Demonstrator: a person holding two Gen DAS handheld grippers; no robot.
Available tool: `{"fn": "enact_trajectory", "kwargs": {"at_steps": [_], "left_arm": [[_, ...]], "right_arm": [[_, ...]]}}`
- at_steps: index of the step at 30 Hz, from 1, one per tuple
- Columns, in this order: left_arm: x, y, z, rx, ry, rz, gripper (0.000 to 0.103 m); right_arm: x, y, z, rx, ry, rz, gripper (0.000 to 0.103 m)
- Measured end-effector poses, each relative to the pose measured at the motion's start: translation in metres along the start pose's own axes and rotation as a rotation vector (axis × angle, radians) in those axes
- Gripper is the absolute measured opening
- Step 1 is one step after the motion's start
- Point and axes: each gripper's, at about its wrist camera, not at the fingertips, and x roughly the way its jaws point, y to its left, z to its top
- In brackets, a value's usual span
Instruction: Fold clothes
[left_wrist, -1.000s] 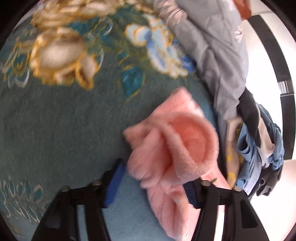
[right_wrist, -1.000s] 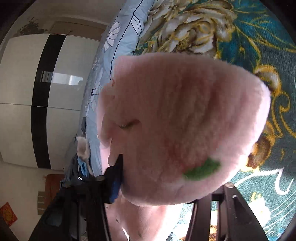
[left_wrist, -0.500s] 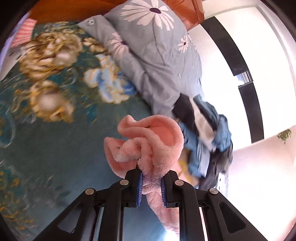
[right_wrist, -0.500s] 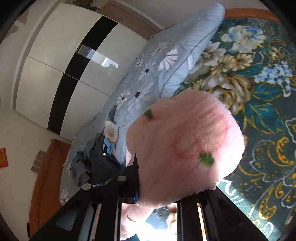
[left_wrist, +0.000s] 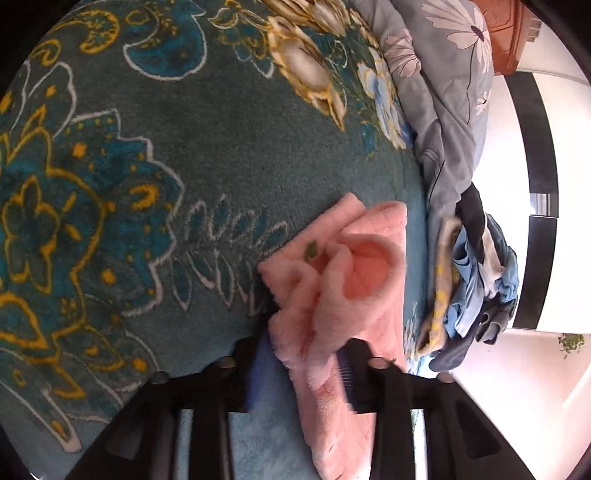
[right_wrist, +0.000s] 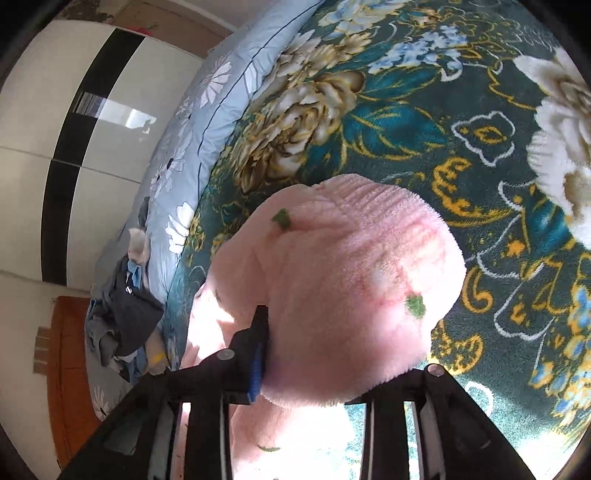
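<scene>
On the teal floral blanket (left_wrist: 229, 155) the left gripper (left_wrist: 303, 363) stands parted around a bunched fold of the pink fleece garment (left_wrist: 343, 291) — beside a heap of blue and dark clothes (left_wrist: 476, 280) — while the right gripper (right_wrist: 343, 363), 2 fingers spread, has the same fleece bulging between them.

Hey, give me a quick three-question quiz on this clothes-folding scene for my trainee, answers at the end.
1. True or false: the pink fleece garment lies on a bare wooden floor.
2. The heap of unfolded clothes rests against: A the daisy-print quilt; B a chair; C a basket.
3. Fill in: the small marks on the pink fleece are ___.
Key: 1 false, it lies on the teal floral blanket. 2 A. 3 green.
</scene>
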Motion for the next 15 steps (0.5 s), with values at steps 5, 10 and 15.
{"fn": "enact_trajectory", "kwargs": {"at_steps": [5,10,15], "left_arm": [[0.0,0.003,0.002,-0.018,0.013,-0.045,0.062],[-0.001,-0.006,0.004,0.024,-0.004,-0.069,0.027],[-0.009,-0.013,0.001,0.103,-0.021,-0.052,0.016]], "right_arm": [[-0.02,0.029,-0.025,-0.136,0.015,-0.065,0.053],[-0.034,0.062,-0.052,-0.273,0.047,-0.102,0.053],[-0.027,0.135,-0.087,-0.504,0.093,-0.056,0.053]]}}
